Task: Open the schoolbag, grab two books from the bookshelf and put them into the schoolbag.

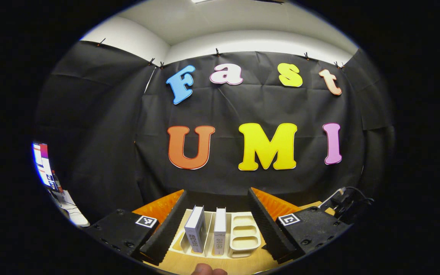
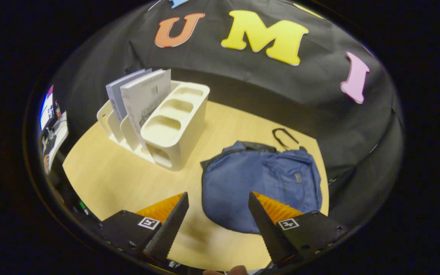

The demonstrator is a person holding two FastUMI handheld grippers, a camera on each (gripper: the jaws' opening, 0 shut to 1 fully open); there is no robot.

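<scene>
Right gripper view is showing the right gripper [image 2: 216, 214] hanging above the counter [image 2: 120, 179] with its fingers spread wide and nothing between them, tilted down toward the schoolbag [image 2: 258, 183], which is lying flat just ahead of and partly between the fingertips. My guess is that it is hovering here because the bag has to be opened first. The bag is looking soft and slumped, blue cloth with a small patch on its front and a dark strap loop [image 2: 283, 135] trailing off its far edge; I cannot tell where the zip is sitting, and it is appearing closed.

Ahead and to the gripper's left, the cream bookshelf [image 2: 174, 130] is standing on the counter, two pale books [image 2: 143, 95] leaning upright in its slots.

In the left gripper view, the left gripper [image 1: 217, 208] is facing the bookshelf [image 1: 243, 235] straight on, fingers wide apart and holding nothing, the two books [image 1: 206, 229] standing spine-up between them farther off, seemingly waiting for its turn.
</scene>
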